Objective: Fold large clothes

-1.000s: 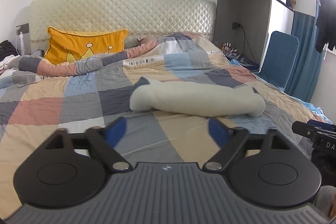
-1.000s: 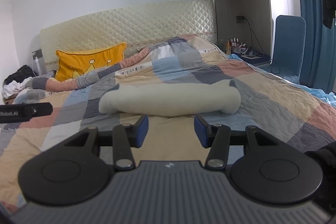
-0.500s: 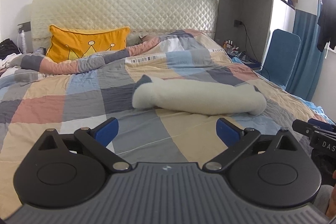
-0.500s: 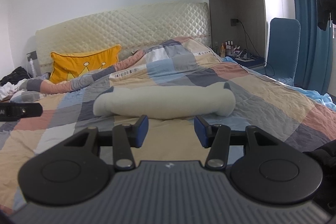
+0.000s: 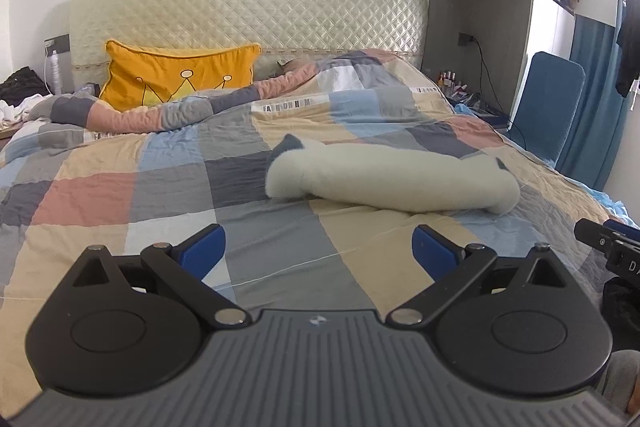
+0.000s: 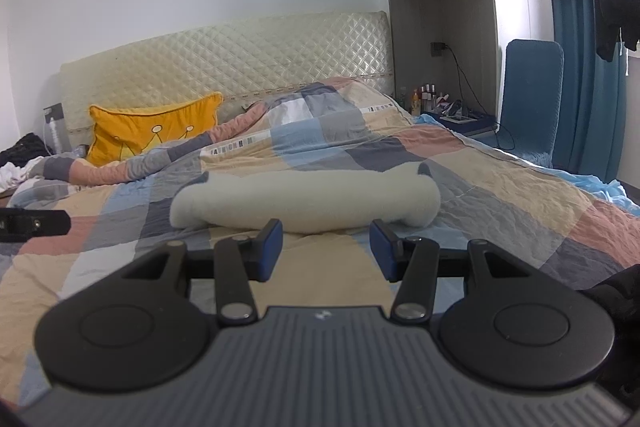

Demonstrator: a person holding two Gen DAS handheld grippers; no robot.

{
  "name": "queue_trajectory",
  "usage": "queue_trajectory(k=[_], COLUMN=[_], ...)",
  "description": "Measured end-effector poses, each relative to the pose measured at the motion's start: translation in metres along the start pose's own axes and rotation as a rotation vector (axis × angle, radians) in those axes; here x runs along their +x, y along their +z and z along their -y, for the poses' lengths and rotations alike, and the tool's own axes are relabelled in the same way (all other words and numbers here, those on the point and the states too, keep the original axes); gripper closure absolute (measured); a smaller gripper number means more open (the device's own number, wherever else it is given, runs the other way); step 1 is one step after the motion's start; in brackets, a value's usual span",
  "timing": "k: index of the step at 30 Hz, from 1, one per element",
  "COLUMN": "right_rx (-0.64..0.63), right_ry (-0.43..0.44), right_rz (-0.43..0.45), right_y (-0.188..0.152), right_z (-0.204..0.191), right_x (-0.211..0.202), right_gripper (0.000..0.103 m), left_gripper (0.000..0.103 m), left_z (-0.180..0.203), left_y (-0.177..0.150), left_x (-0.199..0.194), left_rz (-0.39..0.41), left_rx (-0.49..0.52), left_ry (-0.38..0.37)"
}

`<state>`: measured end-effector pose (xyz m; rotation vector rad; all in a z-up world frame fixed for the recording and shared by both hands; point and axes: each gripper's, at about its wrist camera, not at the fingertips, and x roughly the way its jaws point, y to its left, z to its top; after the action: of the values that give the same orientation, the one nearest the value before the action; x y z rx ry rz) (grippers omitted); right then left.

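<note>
A cream fleece garment [image 5: 392, 181] lies folded into a long roll across the middle of the bed; dark grey lining shows at its left end. It also shows in the right wrist view [image 6: 308, 201]. My left gripper [image 5: 318, 253] is wide open and empty, held above the quilt short of the garment. My right gripper [image 6: 326, 245] is partly open and empty, its tips just short of the garment's near edge. Neither gripper touches the garment.
The bed has a checked quilt [image 5: 160, 195], an orange crown pillow [image 5: 176, 75] and a quilted cream headboard [image 5: 248, 11]. A blue chair [image 5: 548, 103] and a cluttered nightstand [image 6: 452, 115] stand to the right. Clothes [image 5: 20, 95] lie piled at the far left.
My left gripper has opened wider. Both grippers have drawn back and up a little from the garment. The garment has not moved.
</note>
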<state>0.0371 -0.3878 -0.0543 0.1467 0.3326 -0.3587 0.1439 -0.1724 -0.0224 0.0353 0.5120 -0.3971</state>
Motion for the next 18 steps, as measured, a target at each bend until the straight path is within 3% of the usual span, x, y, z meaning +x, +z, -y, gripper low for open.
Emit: queue_trajectory(k=[2,4,6,14,16,17,18], right_rx=[-0.003,0.002,0.029,0.055,0.047,0.042,0.038], right_ry=[-0.002,0.002,0.029,-0.004,-0.023,-0.031,-0.033], right_rz=[-0.002,-0.001,0.005,0.014,0.012,0.013,0.021], right_y=[-0.0004,-0.0009,-0.0012,-0.0028,-0.0038,-0.0039,-0.0043], right_z=[-0.0012,-0.0020,0.0000,0.0012,0.0000,-0.0011,-0.0018], right_x=[0.0004,0.0006,-0.0001,0.0025,0.0026,0.0027,0.0015], right_gripper=[0.051,0.042,0.014,0.014,0.009,0.000,0.000], left_gripper=[0.002,0.002,0.002,0.002,0.002,0.002,0.002], left_z=[0.0000,-0.0004,-0.0007,-0.0022,-0.0029,-0.0033,-0.0037], left_y=[0.0003,-0.0003,-0.0002,0.0002,0.0001,0.0000,-0.0001], left_x=[-0.0007,-0.0005,-0.0007,0.0000,0.0005,0.0004,0.0003], left_rz=[0.001,-0.002,-0.002,-0.006,-0.009,-0.009,-0.009], left_rx=[-0.003,-0.003,0.001,0.004,0.002,0.000,-0.001], left_ry=[-0.003,-0.002,-0.005,0.000,0.000,0.001,0.001])
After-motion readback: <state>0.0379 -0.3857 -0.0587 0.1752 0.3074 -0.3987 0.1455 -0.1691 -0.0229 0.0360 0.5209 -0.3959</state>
